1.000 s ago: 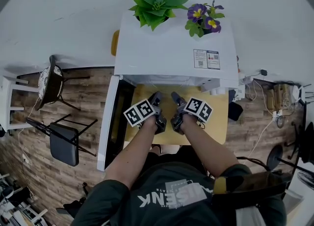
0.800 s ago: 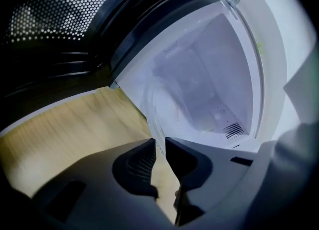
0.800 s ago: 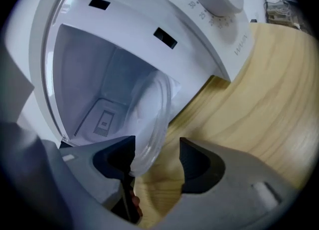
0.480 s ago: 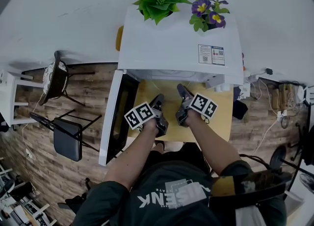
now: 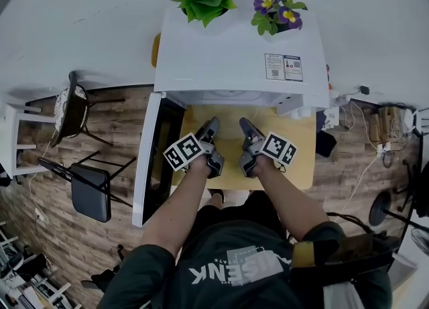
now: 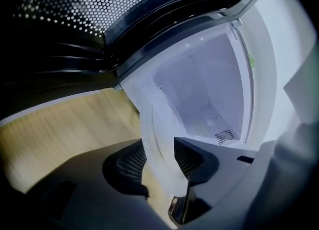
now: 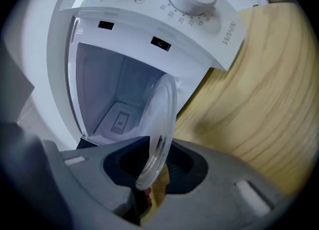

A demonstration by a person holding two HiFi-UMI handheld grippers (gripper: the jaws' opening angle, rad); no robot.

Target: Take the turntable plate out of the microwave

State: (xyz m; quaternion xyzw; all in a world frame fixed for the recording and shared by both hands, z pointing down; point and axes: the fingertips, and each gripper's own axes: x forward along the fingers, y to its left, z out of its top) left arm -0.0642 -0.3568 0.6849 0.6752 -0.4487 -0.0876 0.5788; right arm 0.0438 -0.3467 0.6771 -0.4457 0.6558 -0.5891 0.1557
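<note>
Judging from the jaws, grip is being swapped: the turntable plate [image 7: 162, 119], at the mouth of the microwave [image 5: 238, 53] above the counter [image 5: 298, 157], is pinched by its rim in the right tool [image 7: 152, 161], whose jaws have just been closing, while those of the left tool [image 6: 159, 159] have just been opening, rim loose between them.

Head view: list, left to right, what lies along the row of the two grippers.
Black folding chair → open microwave door → left gripper, jaws just opened, turntable plate between them → right gripper, jaws just closed on the plate's rim → dark object right of the table.
</note>
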